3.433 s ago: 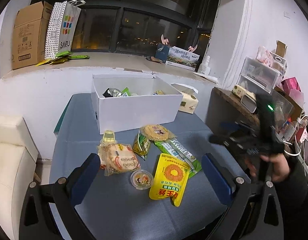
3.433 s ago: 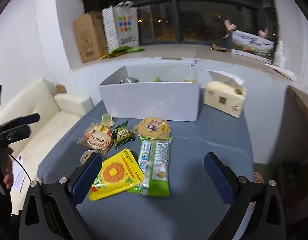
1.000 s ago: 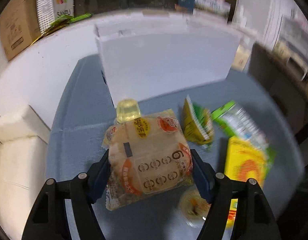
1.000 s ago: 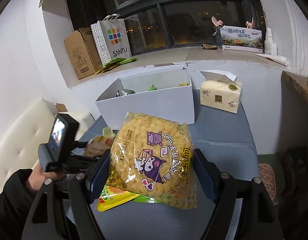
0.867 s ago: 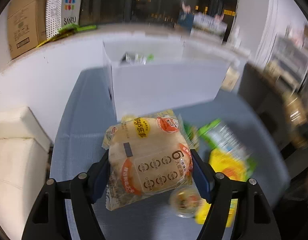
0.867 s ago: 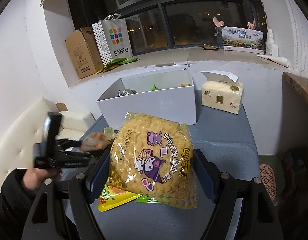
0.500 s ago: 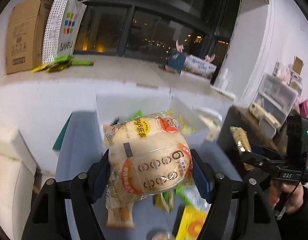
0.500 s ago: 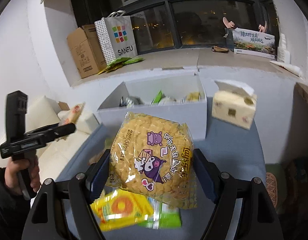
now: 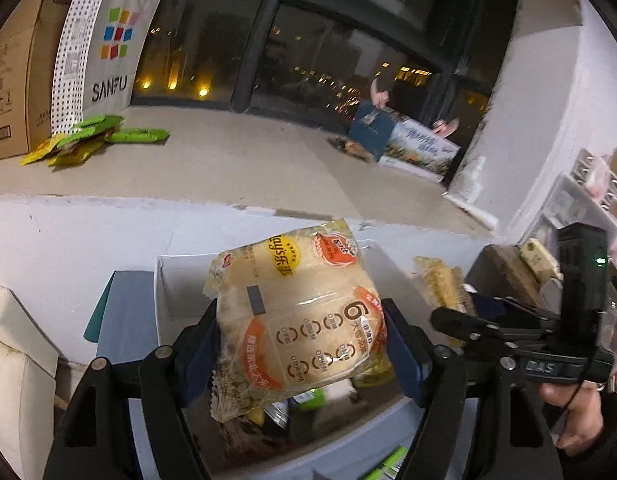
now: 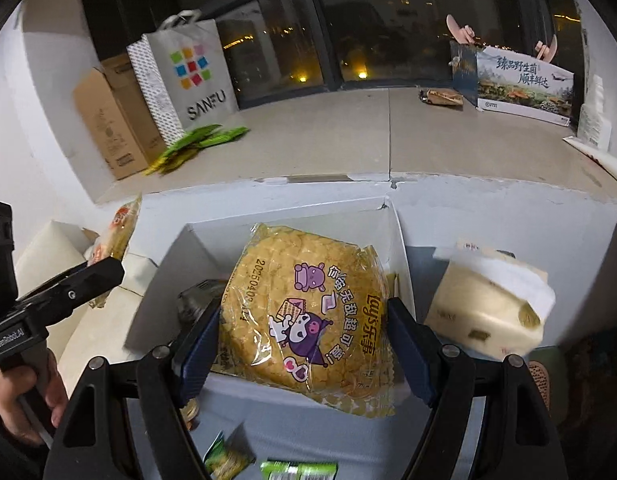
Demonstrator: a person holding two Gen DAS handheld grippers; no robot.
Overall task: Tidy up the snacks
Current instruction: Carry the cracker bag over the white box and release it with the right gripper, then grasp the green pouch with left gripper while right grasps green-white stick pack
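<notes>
Left gripper [image 9: 300, 344] pinches a pale rice-cracker pack [image 9: 296, 316] between its blue pads [image 9: 404, 360], both sides pressed into the wrapper. Pack sits tilted, top leaning toward the window, orange & yellow labels facing the cam. It hangs over the open white box [image 9: 168, 288], w/ a few wrappers visible in the box below it. Right gripper [image 10: 302, 340] clamps a yellow corn-snack bag [image 10: 308, 320] the same way, pads [image 10: 196, 344] tight on both edges; purple cartoon print faces the cam. That bag is also held above the white box [image 10: 392, 232], roughly over its right half, not touching the walls as far as can be seen.

From the left wrist view, the right gripper [image 9: 460, 316] shows at right, edge-on, w/ the yellow bag [image 9: 440, 284] sticking up from it & a hand [image 9: 576, 412] on the grip. From the right wrist view, the left gripper [image 10: 84, 280] shows at left, holding the cracker pack [image 10: 116, 232] edge-on, a hand [image 10: 32, 400] below.

Box stands on a blue-grey table [image 10: 276, 432]. Near the table's front edge lie a small green sachet [image 10: 228, 458] & a green packet [image 10: 300, 470], both partly cut off. Tissue box [image 10: 488, 312] sits right of the white box, blurred. On the sill behind: SANFU paper bag [image 10: 188, 76], cardboard carton [image 10: 108, 120], loose green sachets [image 10: 196, 140], printed gift box [image 10: 520, 84]. White sofa [image 9: 16, 360] at left of the table.
</notes>
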